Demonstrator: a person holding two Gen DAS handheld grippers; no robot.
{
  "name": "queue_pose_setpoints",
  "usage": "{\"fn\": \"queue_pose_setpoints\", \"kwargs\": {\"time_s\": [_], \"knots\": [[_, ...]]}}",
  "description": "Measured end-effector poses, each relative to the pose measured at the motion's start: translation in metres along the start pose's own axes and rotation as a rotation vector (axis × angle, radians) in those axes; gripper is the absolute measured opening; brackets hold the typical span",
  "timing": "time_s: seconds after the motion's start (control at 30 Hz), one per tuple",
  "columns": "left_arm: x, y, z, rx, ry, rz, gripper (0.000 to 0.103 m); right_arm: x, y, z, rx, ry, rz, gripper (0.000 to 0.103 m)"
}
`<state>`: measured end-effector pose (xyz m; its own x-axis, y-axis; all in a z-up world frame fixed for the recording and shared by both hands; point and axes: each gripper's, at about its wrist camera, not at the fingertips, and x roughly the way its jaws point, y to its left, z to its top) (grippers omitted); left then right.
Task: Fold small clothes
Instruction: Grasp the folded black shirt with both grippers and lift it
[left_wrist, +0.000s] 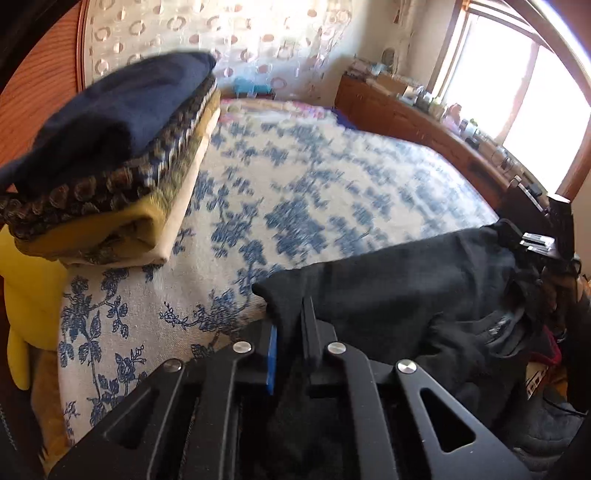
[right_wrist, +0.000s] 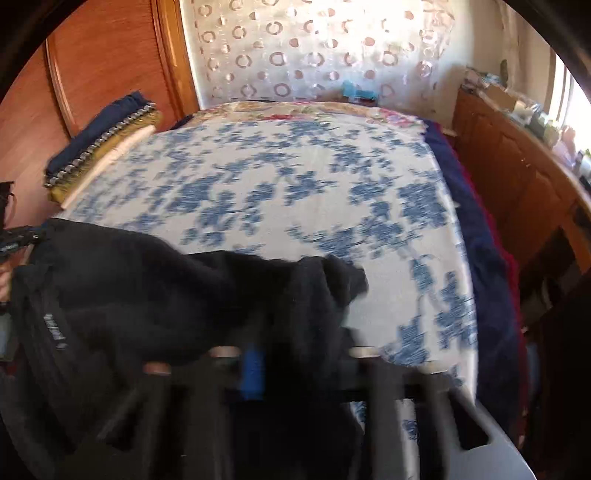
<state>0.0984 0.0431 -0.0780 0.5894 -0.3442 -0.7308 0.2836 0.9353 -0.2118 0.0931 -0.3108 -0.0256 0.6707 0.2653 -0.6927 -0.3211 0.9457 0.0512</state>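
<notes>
The left hand-held gripper (left_wrist: 291, 325) pinches an edge of the black garment (left_wrist: 406, 280), which stretches to its right above the bed (left_wrist: 314, 177). The right hand-held gripper (right_wrist: 295, 354) pinches the same cloth, blurred. Farther ahead-left sits a stack of folded clothes (left_wrist: 122, 147).

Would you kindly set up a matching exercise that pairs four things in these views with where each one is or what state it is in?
Things:
1. black garment
2. stack of folded clothes
3. blue floral bedspread
4. wooden dresser

Places or states:
A. spread over the bed
B. held between both grippers, lifted over the near edge of the bed
C. along the wall under the window
D. piled at the bed's left edge

Pairs: 1-B, 2-D, 3-A, 4-C
</notes>
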Motion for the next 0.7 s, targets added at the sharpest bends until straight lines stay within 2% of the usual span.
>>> {"fn": "queue_pose_setpoints", "kwargs": {"time_s": [0.1, 0.2, 0.33, 0.5, 0.7], "knots": [[-0.033, -0.014, 0.002, 0.01, -0.077, -0.023, 0.01, -0.02, 0.009, -0.008, 0.007, -0.076, 0.015, 0.011], [-0.081, -0.033, 0.007, 0.036, -0.187, -0.07, 0.009, -0.062, 0.015, -0.015, 0.035, -0.202, 0.031, 0.01], [-0.142, -0.054, 0.018, 0.097, -0.316, -0.073, 0.009, -0.134, 0.026, -0.013, 0.055, -0.345, -0.012, 0.01], [-0.216, -0.078, 0.034, 0.164, -0.452, -0.094, 0.009, -0.227, 0.051, -0.007, -0.026, -0.509, -0.053, 0.009], [-0.273, -0.091, 0.051, 0.211, -0.593, -0.043, 0.009, -0.308, 0.064, 0.0, -0.087, -0.652, -0.085, 0.009]]}}
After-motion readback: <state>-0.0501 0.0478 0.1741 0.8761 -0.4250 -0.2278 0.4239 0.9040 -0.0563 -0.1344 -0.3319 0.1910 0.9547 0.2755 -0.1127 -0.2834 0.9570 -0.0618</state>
